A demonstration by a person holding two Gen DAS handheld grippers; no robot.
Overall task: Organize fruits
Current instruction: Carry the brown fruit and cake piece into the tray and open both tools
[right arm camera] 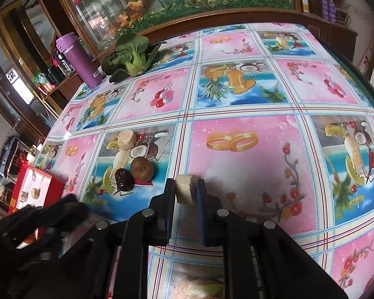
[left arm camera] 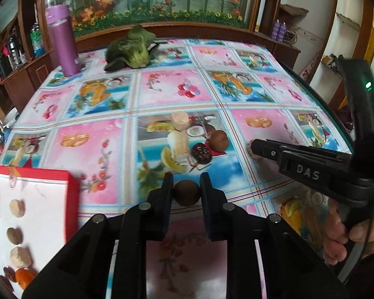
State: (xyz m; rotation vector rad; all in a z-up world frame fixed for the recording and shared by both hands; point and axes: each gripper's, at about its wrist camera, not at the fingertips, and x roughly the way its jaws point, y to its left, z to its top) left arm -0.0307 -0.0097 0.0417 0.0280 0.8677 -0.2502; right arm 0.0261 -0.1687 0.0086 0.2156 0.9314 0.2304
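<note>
The letters "DAS" stand in white on the black side of the right gripper (left arm camera: 254,148).

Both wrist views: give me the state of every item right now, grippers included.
left gripper: shut on the brown round fruit.
right gripper: shut on the pale cylinder piece.
red box: open, pieces laid inside.
dark date: loose on the tablecloth, touching a second brown fruit.
second pale piece: loose, standing on end.
purple bottle: upright, lid on.
bok choy: lying on its side.
</note>
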